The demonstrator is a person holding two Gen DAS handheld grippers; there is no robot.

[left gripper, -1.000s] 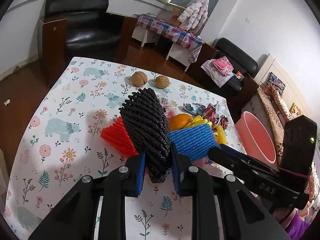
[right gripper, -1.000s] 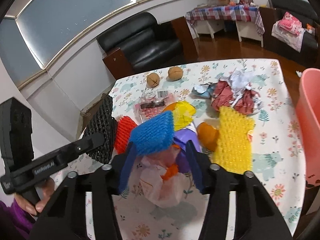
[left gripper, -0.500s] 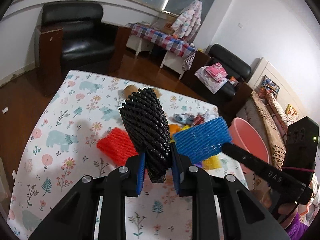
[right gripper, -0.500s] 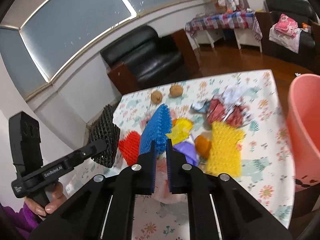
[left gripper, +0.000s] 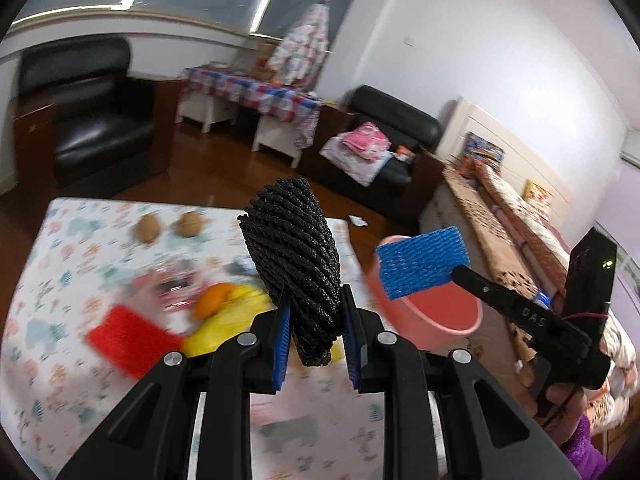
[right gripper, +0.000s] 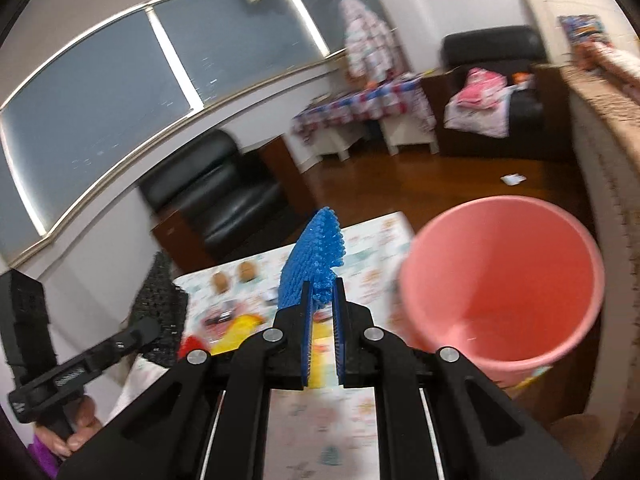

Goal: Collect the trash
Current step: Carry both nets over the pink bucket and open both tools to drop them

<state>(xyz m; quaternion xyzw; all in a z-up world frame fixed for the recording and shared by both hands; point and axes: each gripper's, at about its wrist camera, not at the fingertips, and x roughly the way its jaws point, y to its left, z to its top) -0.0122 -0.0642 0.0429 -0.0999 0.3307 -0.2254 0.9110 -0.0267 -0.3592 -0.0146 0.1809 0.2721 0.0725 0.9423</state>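
- Foam in both claws: your left gripper (left gripper: 316, 330) is clenched on the black foam net (left gripper: 294, 260), which stands upright at frame centre in the left wrist view.
- Your right gripper (right gripper: 322, 320) is clamped tight on the blue foam net (right gripper: 314, 256), pinched thin between the pads, centre of the right wrist view.
- Pink bucket (right gripper: 500, 280) fills the right of that view, mouth open toward you, blue net just left of its rim.
- These nets look feather-light, soft and springy; they squash flat and will likely drift on release, so hold low on the bottom edge as you are.
- Table (left gripper: 60, 360) at lower left carries more: red foam net (left gripper: 128, 340), yellow wrapper (left gripper: 228, 320), orange (left gripper: 212, 300), two walnuts (left gripper: 168, 228).
- Blur smears the smaller scraps; you can't sort those from here.
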